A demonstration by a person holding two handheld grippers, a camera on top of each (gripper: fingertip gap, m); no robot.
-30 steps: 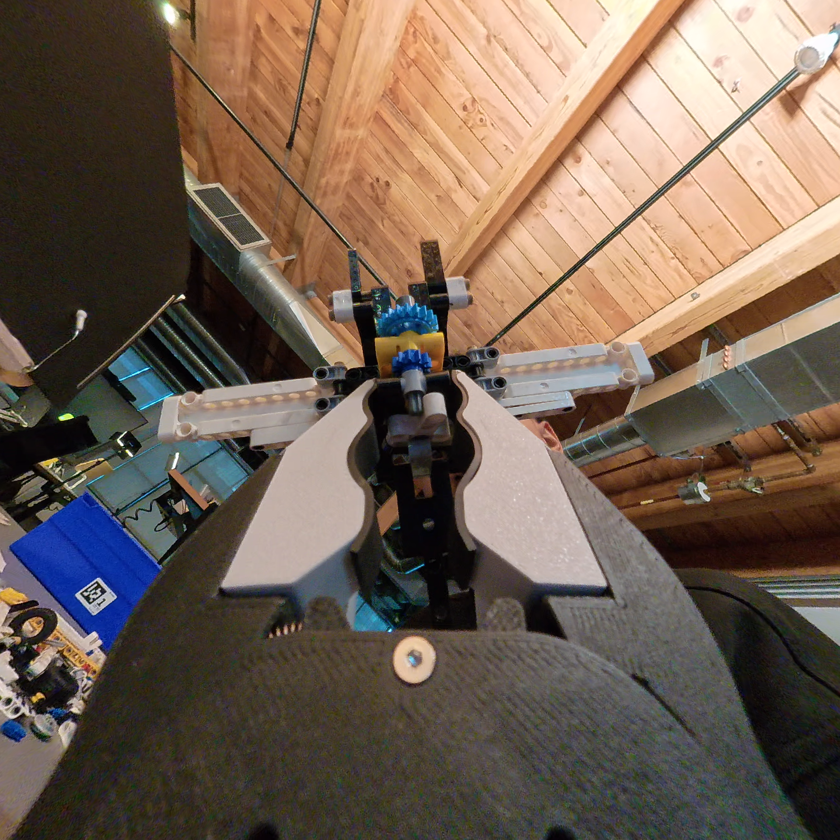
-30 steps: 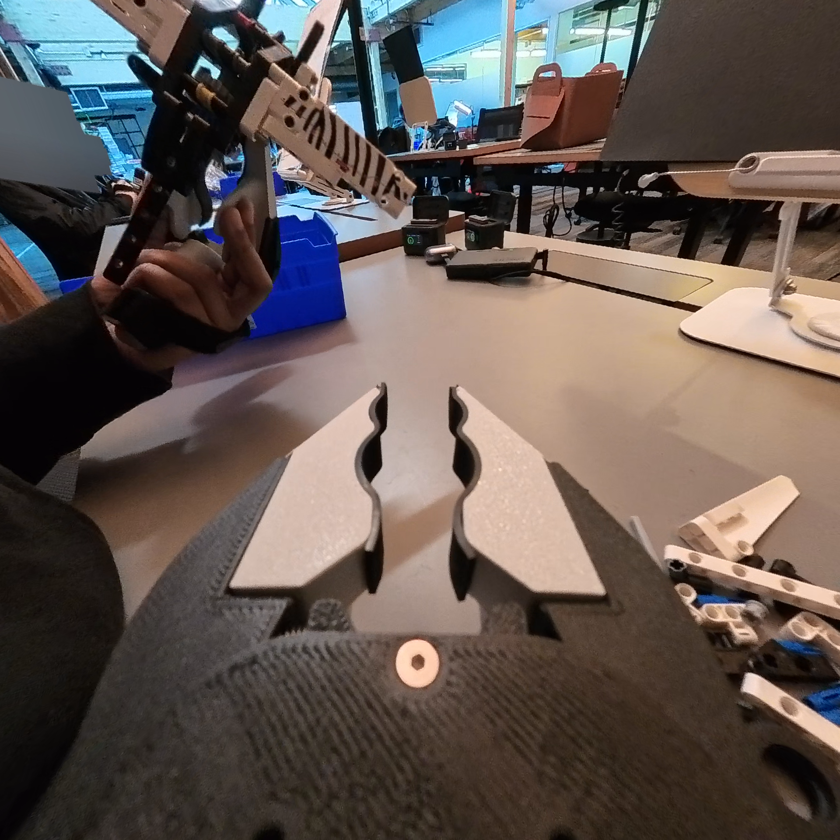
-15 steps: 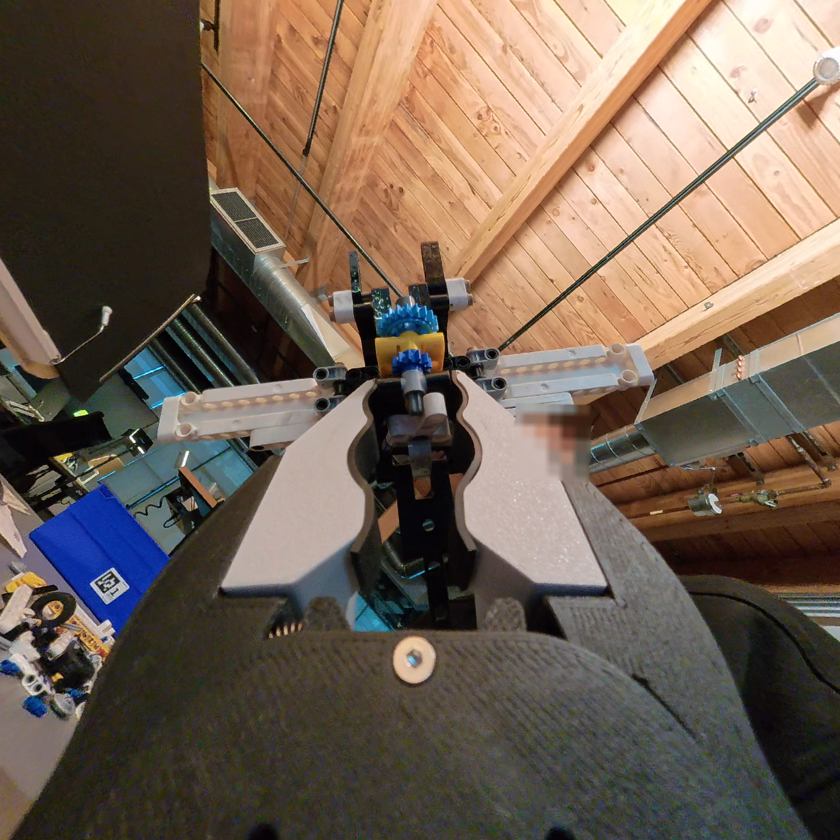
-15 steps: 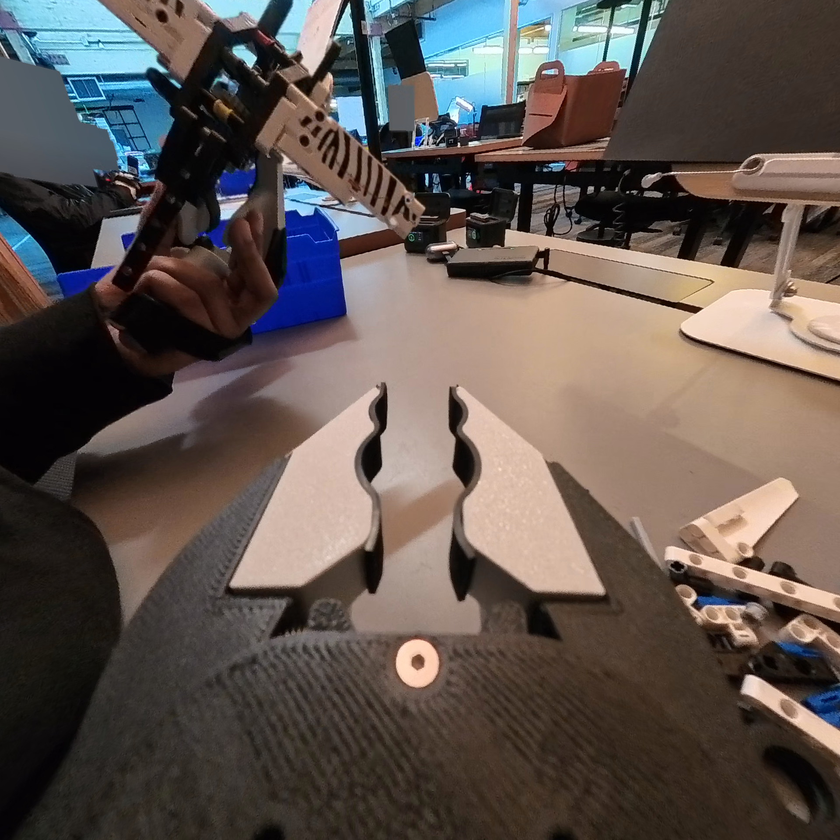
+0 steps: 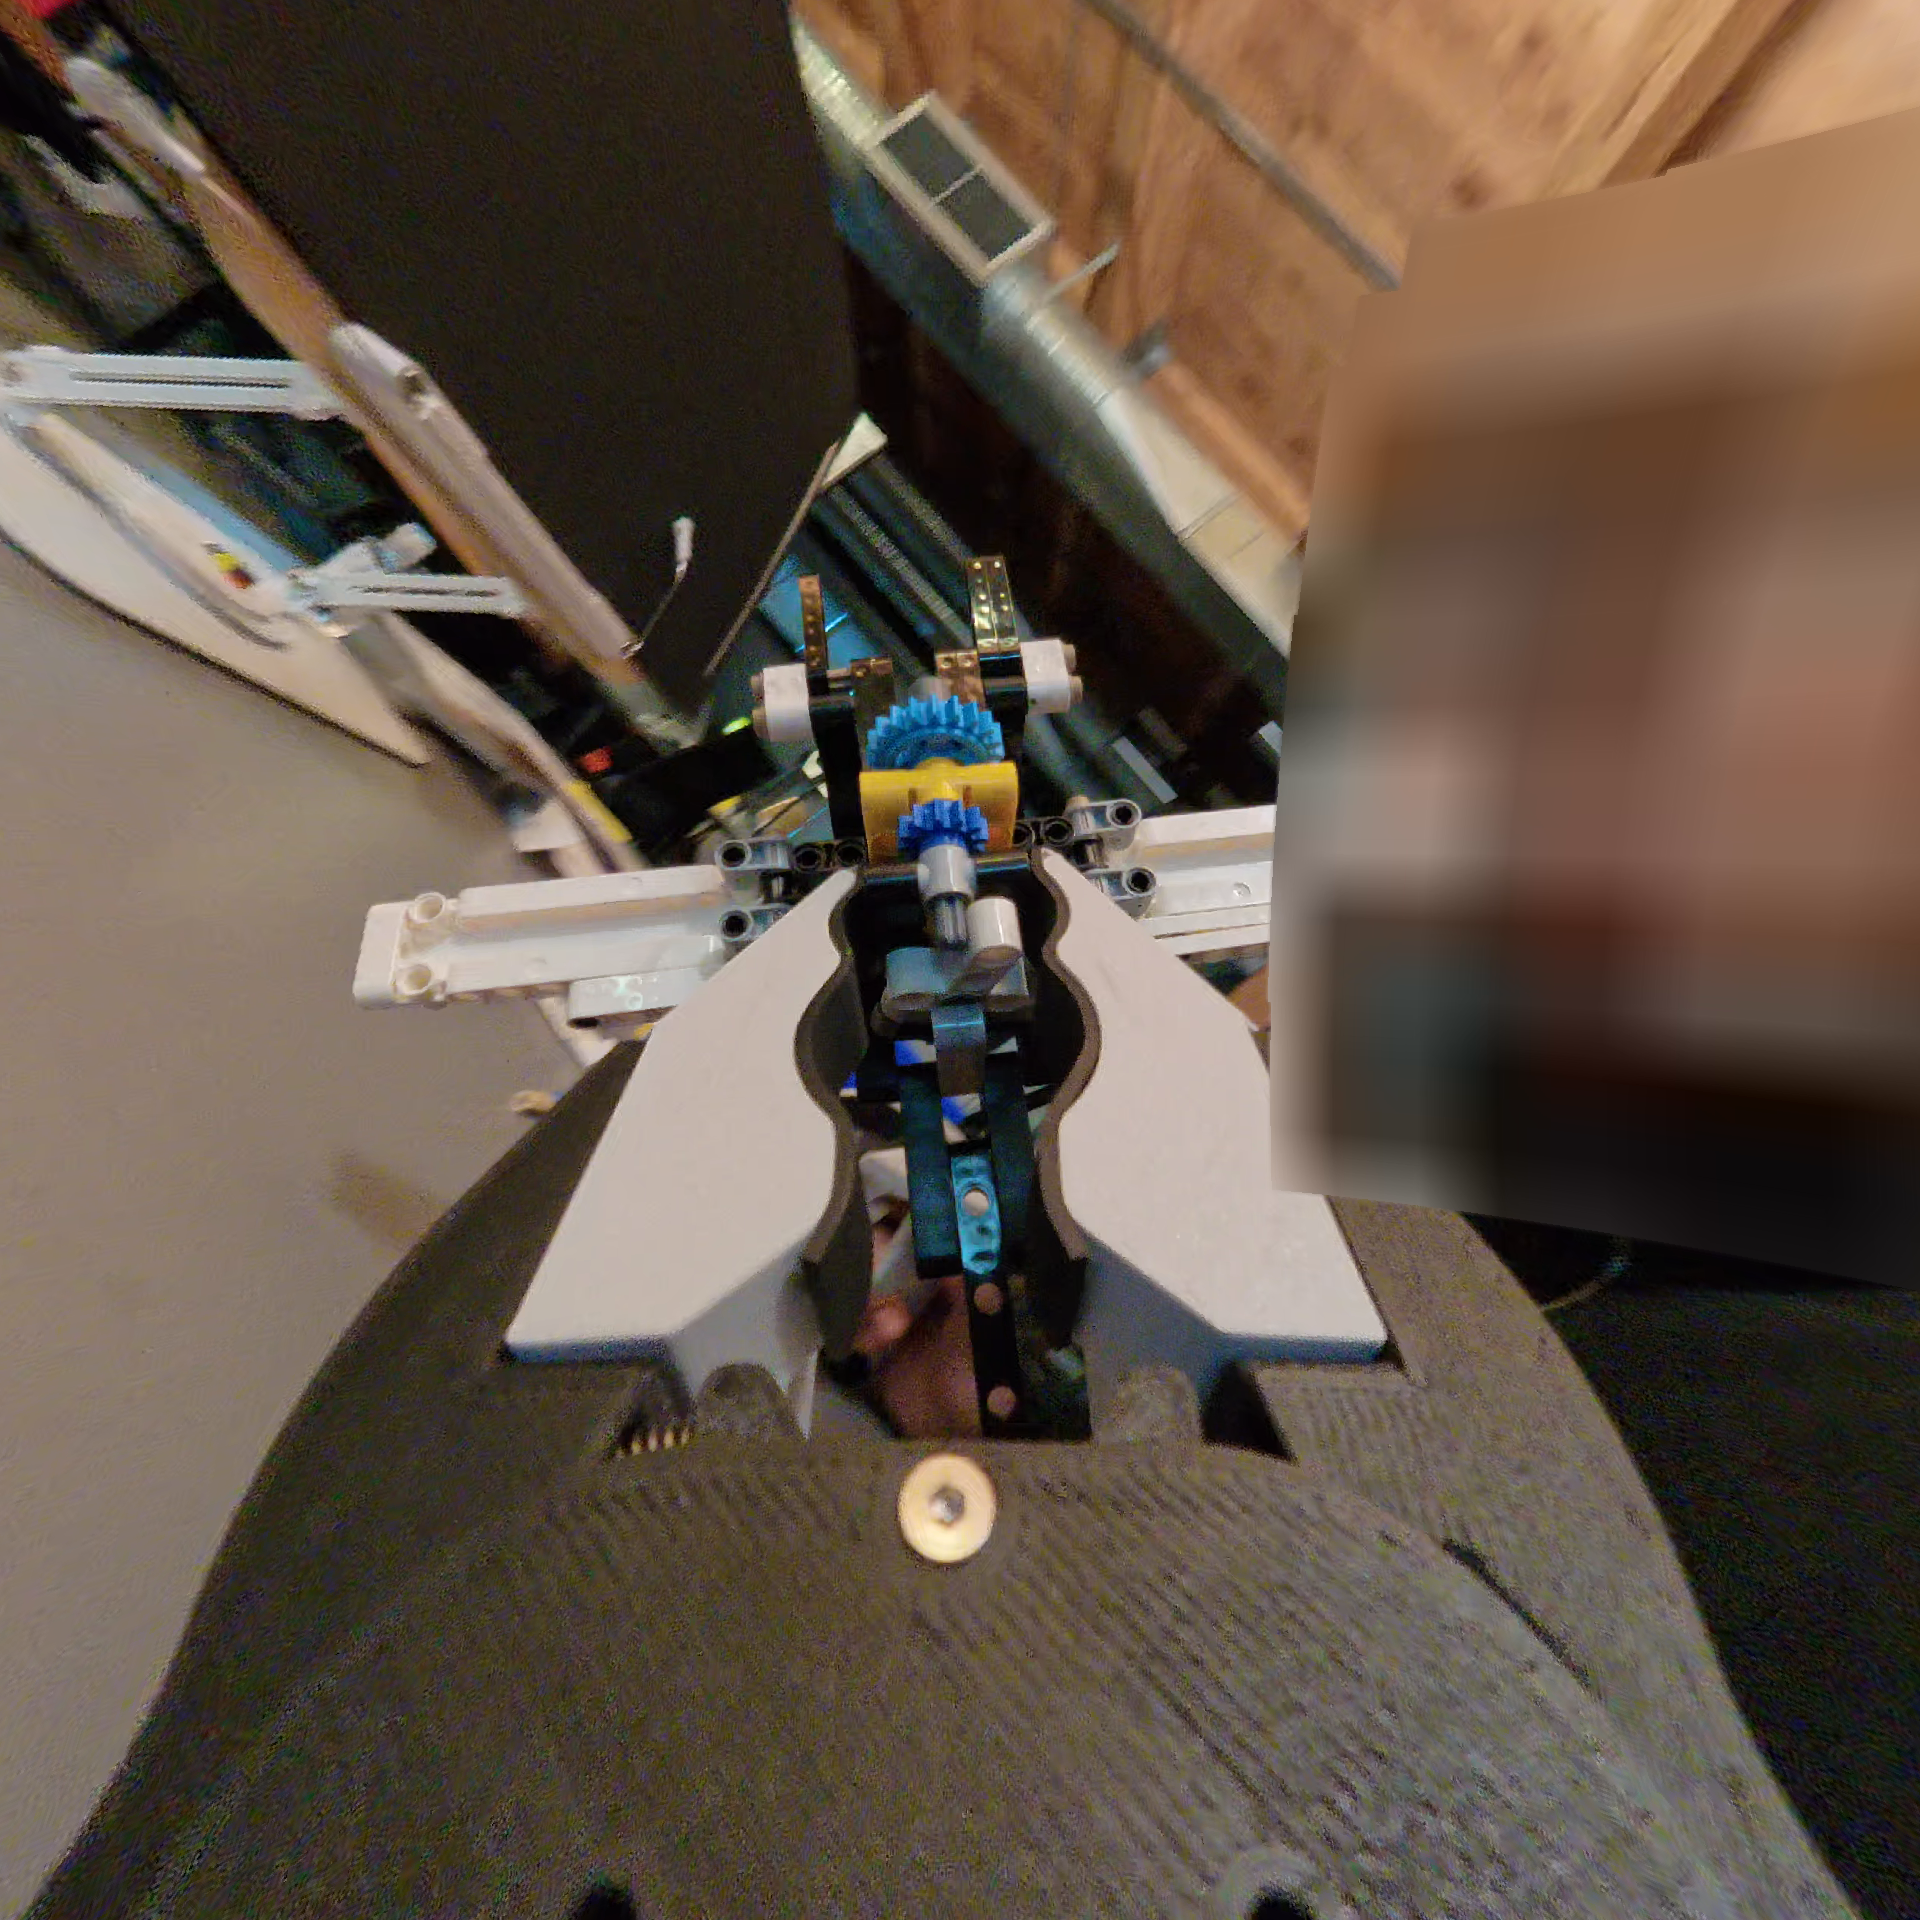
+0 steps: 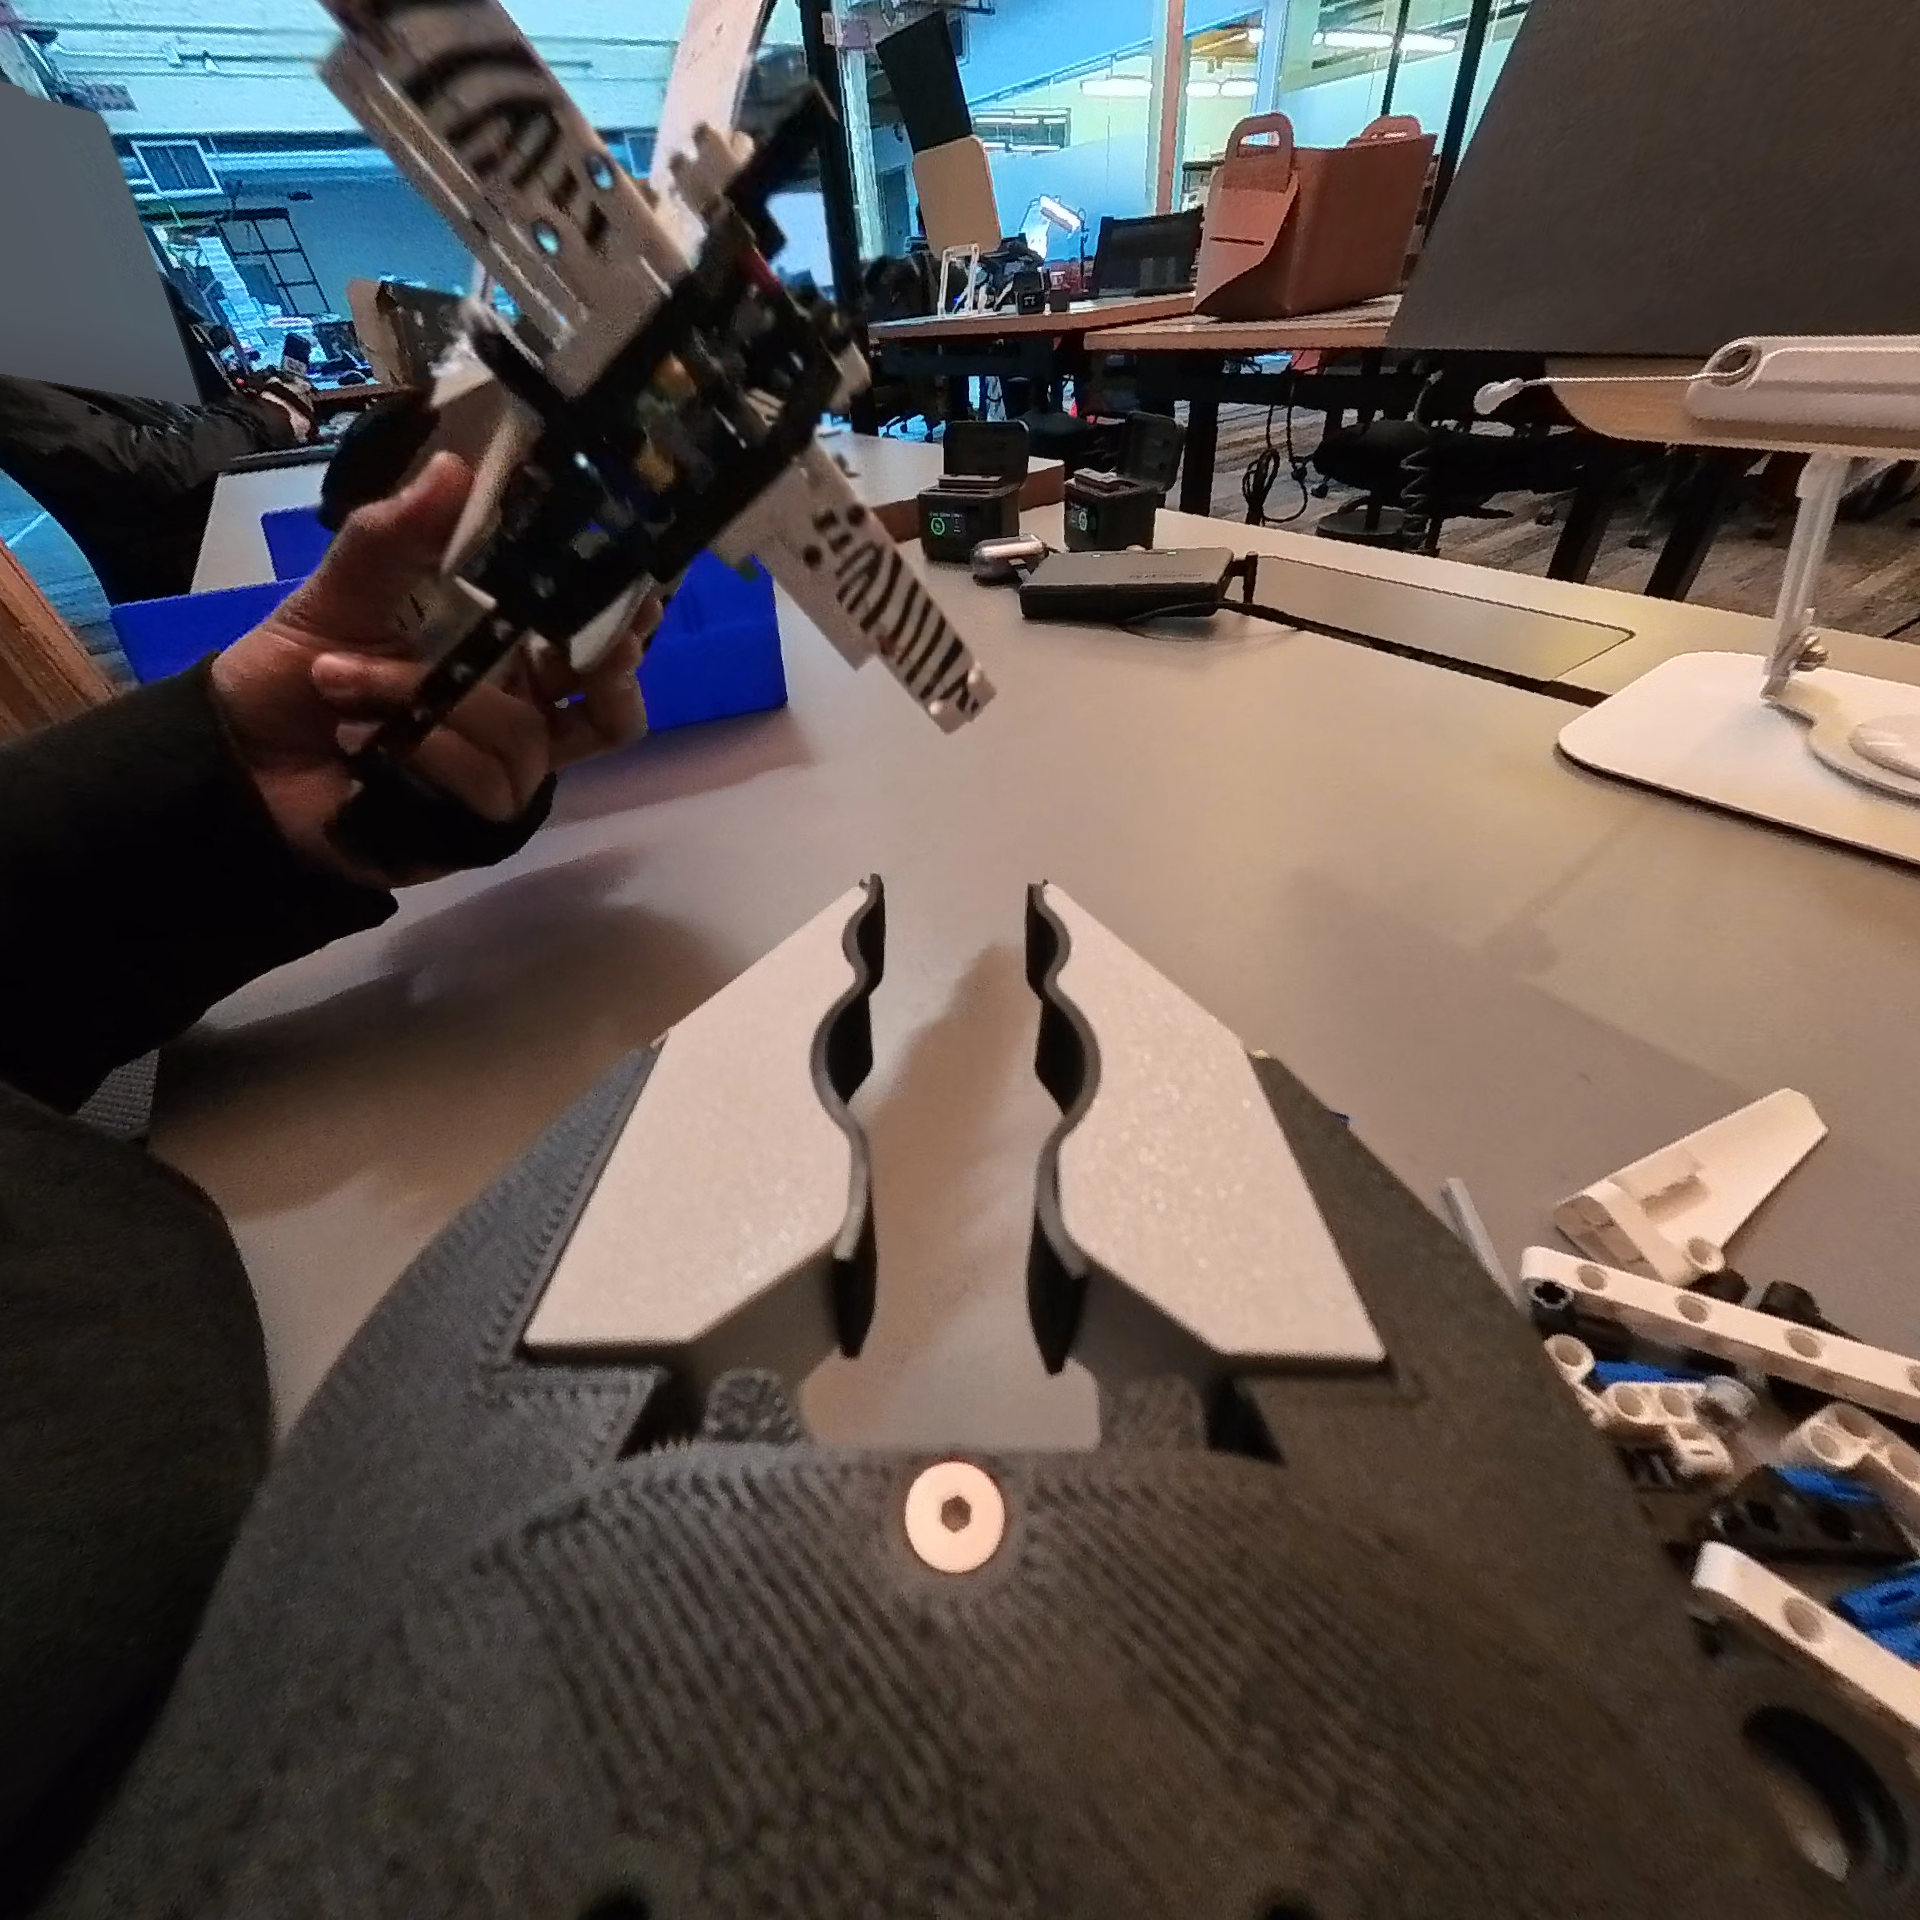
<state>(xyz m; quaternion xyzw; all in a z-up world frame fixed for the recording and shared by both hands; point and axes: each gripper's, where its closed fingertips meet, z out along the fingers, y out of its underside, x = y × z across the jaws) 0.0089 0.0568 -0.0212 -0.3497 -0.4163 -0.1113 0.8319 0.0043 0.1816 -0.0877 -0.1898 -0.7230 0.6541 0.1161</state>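
The left gripper (image 5: 948,883) is pinching a brick-built model of black beams, white side panels and blue gears on a yellow block (image 5: 940,790). Its two grey fingers (image 5: 727,1091) are pressing against the model's black central frame, which is running down between them. The blue gears and the yellow block are sticking out just past the fingertips, and the white panels are spreading out to either side. From the right wrist view, the same model (image 6: 665,416) is being held up in the air above the grey table (image 6: 1299,831), tilted, with black-striped white panels; a hand (image 6: 416,665) in a dark sleeve is wrapping around the handle below it.

The right gripper (image 6: 954,894) is hovering low over the table with its jaws spread apart and nothing between them, only bare tabletop showing in the gap. A pile of loose white, black and blue building pieces (image 6: 1714,1382) is lying just beside it on the right. A blue plastic bin (image 6: 707,644) is sitting behind the raised model, and a white lamp base (image 6: 1714,738) is resting well apart at far right.
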